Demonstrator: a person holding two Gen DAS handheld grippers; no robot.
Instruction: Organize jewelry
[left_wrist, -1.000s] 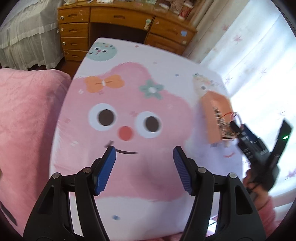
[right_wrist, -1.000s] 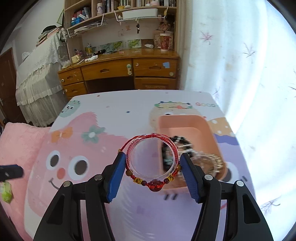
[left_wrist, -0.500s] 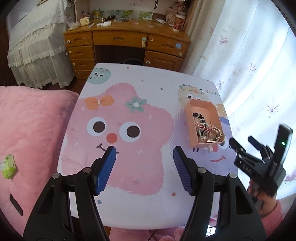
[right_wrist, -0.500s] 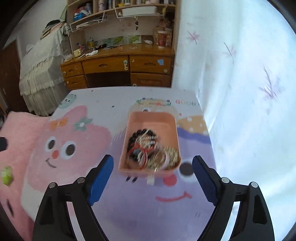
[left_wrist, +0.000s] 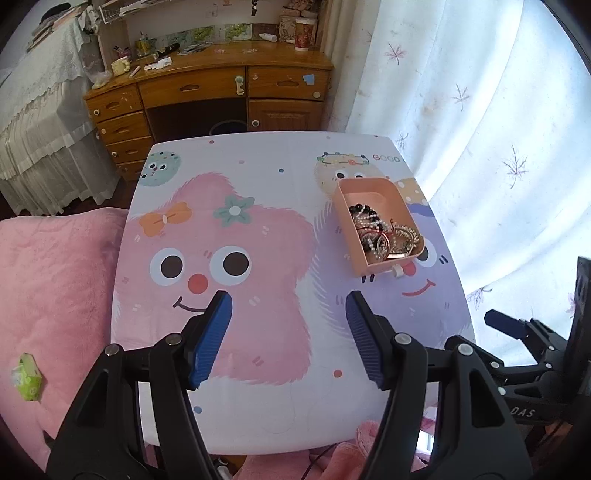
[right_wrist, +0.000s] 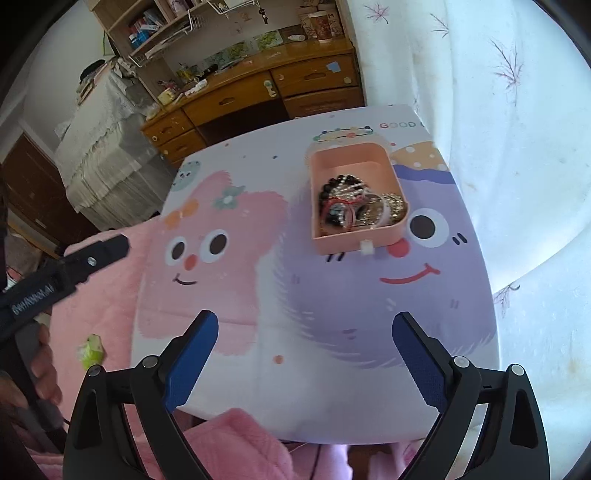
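A peach tray (left_wrist: 365, 188) (right_wrist: 349, 157) sits at the right of the cartoon-print table (left_wrist: 258, 332) (right_wrist: 351, 332). It holds a heap of bracelets (left_wrist: 384, 236) (right_wrist: 354, 206), among them the red string bracelet (right_wrist: 334, 205) and black beads. My left gripper (left_wrist: 288, 325) is open and empty, held above the table's near edge. My right gripper (right_wrist: 304, 345) is open and empty, held back over the near edge, well short of the tray. The right gripper also shows at the right edge of the left wrist view (left_wrist: 517, 332).
A pink blanket (left_wrist: 48, 280) with a small green packet (left_wrist: 27, 376) lies left of the table. A wooden desk (left_wrist: 207, 85) with drawers stands behind it. White curtains (left_wrist: 480, 110) hang to the right. The left gripper's arm (right_wrist: 66, 269) shows at left.
My right gripper opened and let the red bracelet go into the tray. Both grippers have since drawn back and up from the table, so more of the room shows.
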